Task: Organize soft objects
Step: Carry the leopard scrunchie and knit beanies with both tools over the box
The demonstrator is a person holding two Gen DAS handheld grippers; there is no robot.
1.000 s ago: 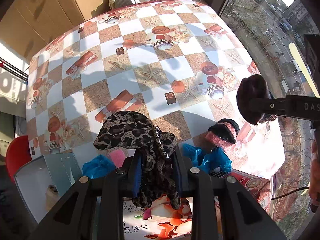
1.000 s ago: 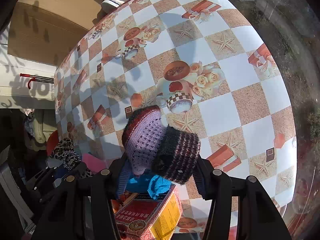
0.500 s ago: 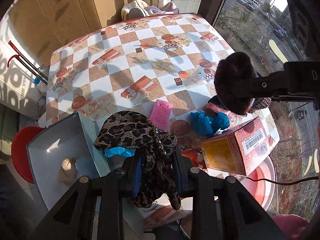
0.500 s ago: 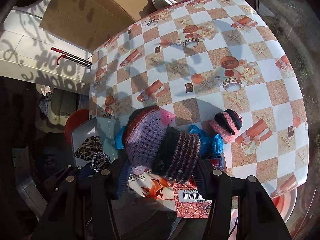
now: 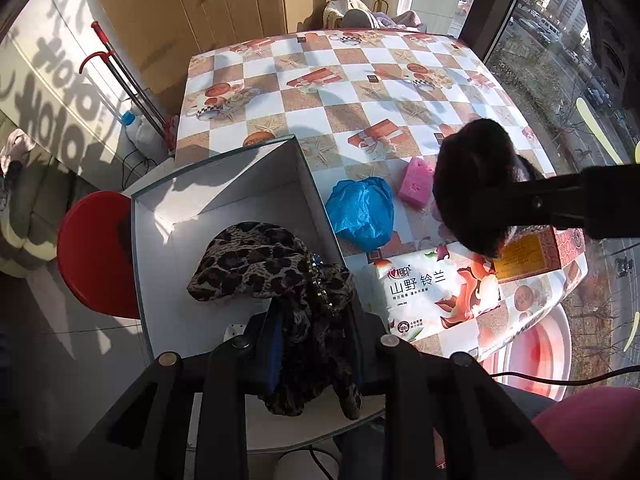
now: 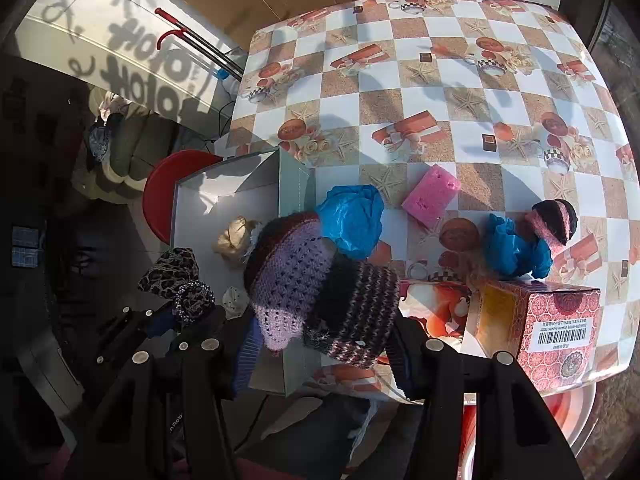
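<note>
**Both grippers loaded, held over the open box**

In the left wrist view the left gripper [image 5: 316, 344] sits at the bottom centre of the frame, its jaws nearly together and clamped on a leopard-print cloth [image 5: 256, 260]. The cloth bunches up just above the fingertips and a tail of it hangs down between the fingers. Behind it, filling the lower left of the frame, lies the open grey box [image 5: 224, 196], so the cloth hangs over the box's interior.

In the right wrist view the right gripper [image 6: 320, 336] is at the bottom centre, jaws half apart and pressed onto a knitted hat [image 6: 316, 280] in lilac and dark stripes. The hat bulges upward from the fingertips and covers the box's right wall [image 6: 292, 184]. A pale beige soft item [image 6: 236, 240] lies inside the box, just left of the hat.

On the checked tablecloth [image 6: 440, 80], right of the box, lie a blue plastic bag [image 6: 352, 220], a pink sponge [image 6: 432, 196], a second blue bag [image 6: 516, 248] with a small dark-and-pink knitted piece [image 6: 554, 222] touching it, and a red carton [image 6: 560, 328] at the lower right.
</note>
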